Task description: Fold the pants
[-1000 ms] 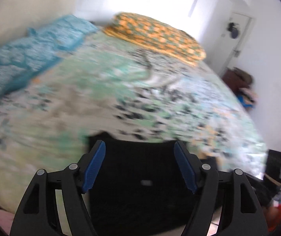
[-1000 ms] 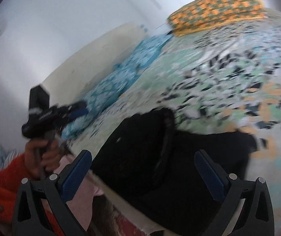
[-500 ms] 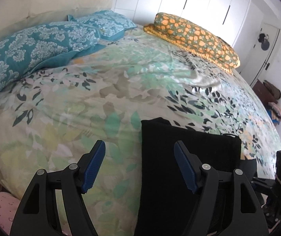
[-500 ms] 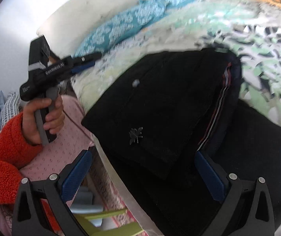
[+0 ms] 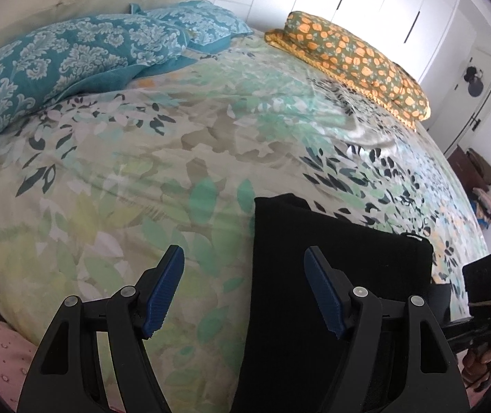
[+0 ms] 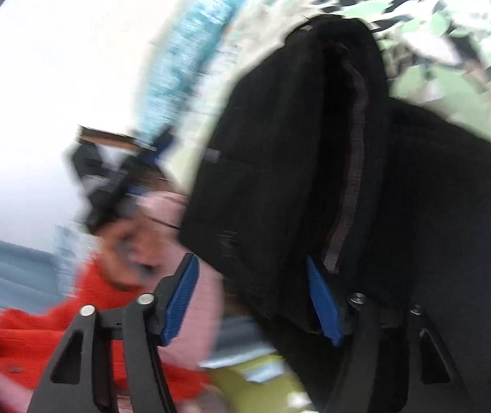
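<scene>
Black folded pants (image 5: 317, 275) lie on the floral bedspread (image 5: 149, 172) near the bed's front edge. My left gripper (image 5: 243, 282) is open and empty above the bed, its right finger over the pants' left part. The right wrist view is blurred; the pants (image 6: 314, 158) fill its upper right, with a grey striped seam showing in a fold. My right gripper (image 6: 252, 292) is open, narrower than before, its jaws on either side of the pants' lower left edge. The right gripper body (image 5: 489, 285) shows at the right edge of the left wrist view.
Two teal patterned pillows (image 5: 73, 55) lie at the head of the bed. A folded orange-flowered blanket (image 5: 355, 58) lies at the far side. White wardrobes and a door stand behind. The person's red sleeve (image 6: 84, 320) and pink clothing (image 6: 183, 275) are near the bed edge.
The right gripper moved fast toward the pants' lower left edge and its jaws narrowed. The left gripper swung left earlier and has since held almost still, staying open.
</scene>
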Demonstrator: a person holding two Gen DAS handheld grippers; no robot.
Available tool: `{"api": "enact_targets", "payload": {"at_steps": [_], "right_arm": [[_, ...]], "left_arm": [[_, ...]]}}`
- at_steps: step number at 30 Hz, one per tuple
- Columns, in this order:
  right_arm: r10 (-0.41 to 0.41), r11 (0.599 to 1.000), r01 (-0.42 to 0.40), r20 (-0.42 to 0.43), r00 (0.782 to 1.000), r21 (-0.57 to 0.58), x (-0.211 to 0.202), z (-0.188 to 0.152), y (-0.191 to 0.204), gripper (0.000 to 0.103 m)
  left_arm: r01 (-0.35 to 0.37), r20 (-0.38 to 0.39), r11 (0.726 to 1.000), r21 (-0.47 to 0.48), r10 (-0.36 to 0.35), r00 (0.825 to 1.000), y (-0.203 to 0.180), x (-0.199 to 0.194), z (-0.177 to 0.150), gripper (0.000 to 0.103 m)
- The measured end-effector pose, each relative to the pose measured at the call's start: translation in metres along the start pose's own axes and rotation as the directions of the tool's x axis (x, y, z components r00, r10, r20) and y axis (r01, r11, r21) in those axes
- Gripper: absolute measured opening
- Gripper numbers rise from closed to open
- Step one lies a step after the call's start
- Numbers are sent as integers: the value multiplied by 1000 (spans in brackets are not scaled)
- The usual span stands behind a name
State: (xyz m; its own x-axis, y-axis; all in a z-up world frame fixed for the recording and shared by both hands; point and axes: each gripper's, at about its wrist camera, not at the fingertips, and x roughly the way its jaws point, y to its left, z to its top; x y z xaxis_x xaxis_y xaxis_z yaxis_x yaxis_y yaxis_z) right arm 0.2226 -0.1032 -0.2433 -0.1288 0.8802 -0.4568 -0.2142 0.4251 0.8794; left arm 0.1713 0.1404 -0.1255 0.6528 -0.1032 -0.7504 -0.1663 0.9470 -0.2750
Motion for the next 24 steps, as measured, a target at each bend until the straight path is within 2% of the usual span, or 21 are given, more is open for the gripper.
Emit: {"api": "enact_targets", "payload": {"at_steps": [1,2,3,4,8,9,10,11,15,20,24], "right_arm": [[8,1000,-8,14,1000,16,-1,0,-3,66],[-19,999,19,13,1000,29,-1,-1,-6,66],[-103,994,103,-7,995,35,3,-2,-10,66],[-156,987,156,-22,988,30,8,-3,-10,57],[-172,985,172,-5,985,-20,17,-5,9,54],[-168,985,169,12,986,-37,19,-6,16,51],[-154,987,155,28,988,-41,18,-5,22,31],[-131,990,134,54,990,-41,13,-6,29,26],[-87,989,104,148,985,-107,-18,-7,70,24],[-93,972,134,206,974,-192,-58,-18,115,23],[-113,964,167,251,962,-205,-88,-34,127,23]], "left_arm": [[0,-1,1000,-6,0,1000,1,0,0,74],[1,-2,1000,-13,-1,1000,3,0,1,74],[2,-2,1000,-21,-2,1000,4,0,1,74],[3,-4,1000,-28,-3,1000,5,0,1,74],[0,-13,999,-54,-1,1000,10,3,2,74],[0,-15,998,-63,-1,1000,12,3,2,74],[0,-15,997,-71,-1,1000,14,4,2,74],[-1,-13,997,-81,-1,1000,16,3,2,74],[4,0,994,-113,-4,1000,24,-2,3,74],[17,7,991,-129,-16,1000,25,-3,5,74],[37,8,994,-99,-36,999,16,-6,3,74]]}}
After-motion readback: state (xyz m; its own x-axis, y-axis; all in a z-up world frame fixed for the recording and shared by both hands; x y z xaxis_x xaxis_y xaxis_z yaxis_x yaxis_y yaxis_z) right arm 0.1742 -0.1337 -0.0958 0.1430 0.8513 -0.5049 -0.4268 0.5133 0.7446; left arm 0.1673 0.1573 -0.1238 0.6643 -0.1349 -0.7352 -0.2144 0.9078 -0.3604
